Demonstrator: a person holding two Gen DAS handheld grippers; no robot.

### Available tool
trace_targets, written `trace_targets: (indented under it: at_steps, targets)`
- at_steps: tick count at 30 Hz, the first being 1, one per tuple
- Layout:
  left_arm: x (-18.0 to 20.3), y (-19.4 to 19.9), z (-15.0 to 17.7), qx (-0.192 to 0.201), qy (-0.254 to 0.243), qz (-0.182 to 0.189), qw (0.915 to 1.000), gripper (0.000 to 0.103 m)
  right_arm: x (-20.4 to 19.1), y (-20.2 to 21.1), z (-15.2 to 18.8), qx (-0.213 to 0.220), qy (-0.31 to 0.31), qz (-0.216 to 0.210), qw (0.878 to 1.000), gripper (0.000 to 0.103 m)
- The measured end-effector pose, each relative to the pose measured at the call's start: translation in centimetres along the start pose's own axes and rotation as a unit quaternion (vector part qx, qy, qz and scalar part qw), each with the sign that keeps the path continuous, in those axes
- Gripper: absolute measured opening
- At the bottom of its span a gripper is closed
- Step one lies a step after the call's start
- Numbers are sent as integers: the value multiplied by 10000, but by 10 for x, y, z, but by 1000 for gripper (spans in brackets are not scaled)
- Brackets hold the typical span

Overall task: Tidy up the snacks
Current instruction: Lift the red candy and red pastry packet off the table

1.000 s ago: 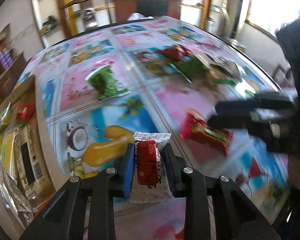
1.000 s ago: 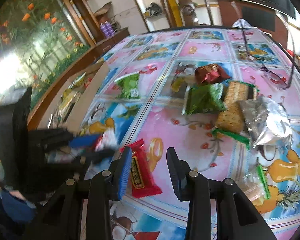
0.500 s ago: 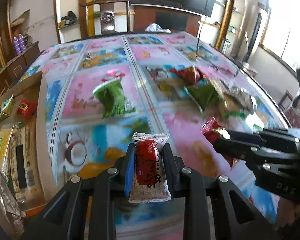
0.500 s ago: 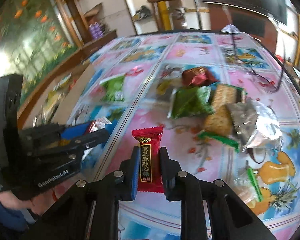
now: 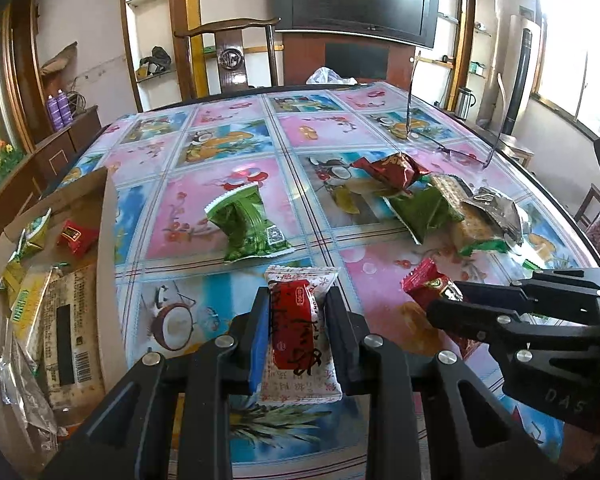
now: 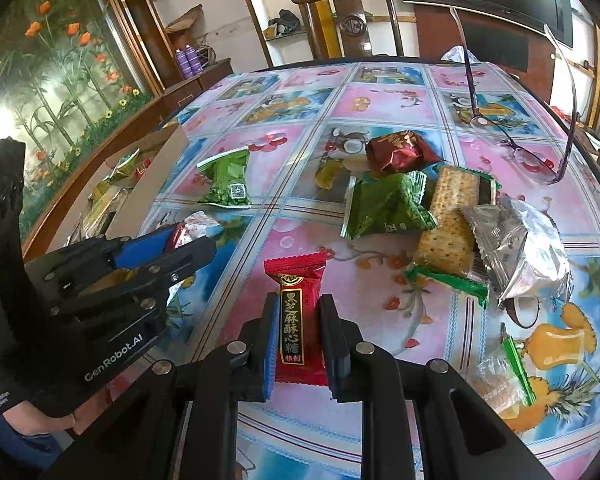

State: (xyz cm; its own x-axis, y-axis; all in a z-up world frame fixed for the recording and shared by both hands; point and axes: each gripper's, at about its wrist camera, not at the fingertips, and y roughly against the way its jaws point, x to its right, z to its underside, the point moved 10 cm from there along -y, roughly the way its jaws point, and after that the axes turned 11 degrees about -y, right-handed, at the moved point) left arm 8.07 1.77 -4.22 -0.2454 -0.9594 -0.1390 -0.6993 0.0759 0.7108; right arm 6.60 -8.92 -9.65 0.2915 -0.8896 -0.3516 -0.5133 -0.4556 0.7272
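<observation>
A: Left gripper (image 5: 296,316)?
B: Clamped on a white candy packet (image 5: 298,344) with a red label, held between the pads, lifted off the tablecloth (image 5: 204,196).
A: Right gripper (image 6: 299,334)?
B: Clamped on a red candy packet (image 6: 298,320) with a black-and-gold label strip. The jaws have just been closing, and the packet is now pinched between them. The left camera also shows it sticking out of the right gripper's tip.
A: Where are both?
B: Over the near part of the table, side by side. The left gripper shows at the left in the right camera.
A: The box?
B: Cardboard box (image 5: 106,216) at the left edge of the table. It holds a small red candy (image 5: 77,235), green-yellow packets and a clear wrapper.
A: Loose snacks?
B: A green packet (image 6: 227,179) lies alone mid-table. To the right is a cluster: dark red packet (image 6: 400,151), green pouch (image 6: 384,206), cracker pack (image 6: 450,220), silver foil bag (image 6: 520,248), touching or overlapping.
A: Anything else?
B: Eyeglasses (image 6: 536,160) on the far right of the table, well apart from both grippers.
</observation>
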Motion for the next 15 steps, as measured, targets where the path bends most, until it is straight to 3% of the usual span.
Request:
trace_targets:
  at_steps: [9,13,15]
  targets:
    - [-7,7,-3,148,-38,-221,9996,26,-8,-6,-41,380,-37,290,9988,21]
    - [-12,8,-3,162,11,-288,9995,26,-19,-11,-68,504,-129,182,9985,21]
    - [-14,8,-3,152,26,-315,9994,26,-24,-15,-66,484,-142,88,9987,21]
